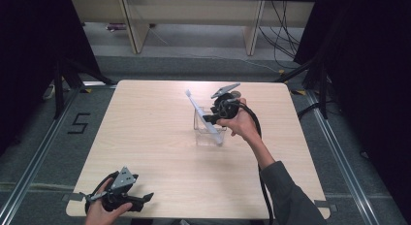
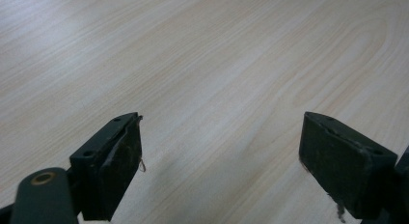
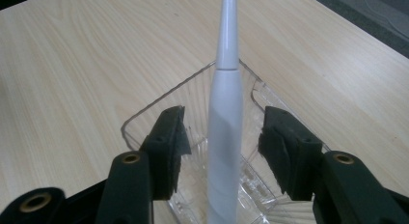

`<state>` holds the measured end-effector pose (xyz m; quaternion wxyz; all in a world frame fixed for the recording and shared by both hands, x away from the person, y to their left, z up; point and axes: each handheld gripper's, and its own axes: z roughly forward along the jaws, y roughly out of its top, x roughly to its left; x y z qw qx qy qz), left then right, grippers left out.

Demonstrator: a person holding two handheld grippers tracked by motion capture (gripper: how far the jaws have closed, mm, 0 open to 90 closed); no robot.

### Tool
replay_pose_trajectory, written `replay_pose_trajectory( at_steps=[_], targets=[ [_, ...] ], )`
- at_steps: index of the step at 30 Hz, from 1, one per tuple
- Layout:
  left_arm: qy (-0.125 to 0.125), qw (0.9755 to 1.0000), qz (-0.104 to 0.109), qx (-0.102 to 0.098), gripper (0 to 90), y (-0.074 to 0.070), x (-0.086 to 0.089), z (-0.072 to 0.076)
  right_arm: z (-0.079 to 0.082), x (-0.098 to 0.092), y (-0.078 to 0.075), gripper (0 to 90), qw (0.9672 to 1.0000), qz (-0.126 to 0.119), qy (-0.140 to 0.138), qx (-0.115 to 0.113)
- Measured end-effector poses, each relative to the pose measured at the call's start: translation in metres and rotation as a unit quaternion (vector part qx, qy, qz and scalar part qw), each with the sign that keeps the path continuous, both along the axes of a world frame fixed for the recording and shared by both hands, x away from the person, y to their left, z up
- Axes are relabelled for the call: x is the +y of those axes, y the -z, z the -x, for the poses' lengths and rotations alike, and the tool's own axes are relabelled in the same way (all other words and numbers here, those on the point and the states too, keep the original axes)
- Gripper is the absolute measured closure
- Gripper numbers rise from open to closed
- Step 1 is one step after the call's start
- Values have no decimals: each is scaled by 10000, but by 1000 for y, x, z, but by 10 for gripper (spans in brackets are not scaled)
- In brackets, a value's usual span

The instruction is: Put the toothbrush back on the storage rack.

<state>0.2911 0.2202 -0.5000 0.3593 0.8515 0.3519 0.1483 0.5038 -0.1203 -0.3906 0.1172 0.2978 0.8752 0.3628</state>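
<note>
- Two grippers: the left gripper (image 1: pixel 145 197) rests at the table's (image 1: pixel 145 137) near edge, jaws spread over bare wood.
- Farther off, the right gripper (image 3: pixel 222 137) stands spread around a white toothbrush (image 3: pixel 224 137), untouched.
- Toothbrush leans in a clear container (image 1: pixel 209 130).

Toothbrush (image 1: pixel 203 116): leaning in the clear holder (image 1: pixel 209 130), mid-table (image 1: pixel 145 137).
My right gripper (image 1: pixel 213 116): at the holder.
My left gripper (image 1: pixel 145 198): table's near-left edge.

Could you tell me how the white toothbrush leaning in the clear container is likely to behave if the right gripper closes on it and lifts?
The toothbrush looks rigid, so it probably won't flop. Its smooth, rounded handle may slip or twist between the right gripper pads. The clear container looks light and could tip or shift as the leaning brush is drawn out.
</note>
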Motion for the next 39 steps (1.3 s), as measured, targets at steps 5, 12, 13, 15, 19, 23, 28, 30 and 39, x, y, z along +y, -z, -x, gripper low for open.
replay_pose_trajectory(
  at_steps=[5, 12, 13, 15, 19, 23, 28, 30, 39],
  targets=[
    [-1, 10000, 82, 15, 148, 1, -1, 0, 9, -7, -4, 485, 9998, -185, -29, -8],
    [-19, 10000, 55, 12, 148, 0, 0, 1, 17, -13, -5, 468, 9993, -372, 13, -46],
    [-4, 10000, 54, 33, 148, 1, 0, 1, 18, -15, -5, 460, 9992, -383, -15, -77],
    [0, 10000, 56, 21, 148, 0, 0, 1, 19, -16, -5, 460, 9993, -376, -34, -80],
    [-16, 10000, 49, 32, 148, 1, 0, 2, 27, -21, -7, 448, 9985, -530, -48, -113],
    [-27, 10000, 59, 1, 149, 0, 1, 1, 36, -26, -5, 448, 9979, -596, -194, -188],
    [-17, 10000, 70, 10, 148, -1, 0, 2, 41, -31, -5, 449, 9979, -603, -106, -202],
    [-3, 10000, 89, -12, 148, -1, 0, 2, 40, -35, -5, 450, 9975, -660, -119, -219],
    [-53, 10000, 54, -4, 149, -1, 0, 2, 44, -47, -8, 438, 9973, -650, -82, -331]
  ],
)
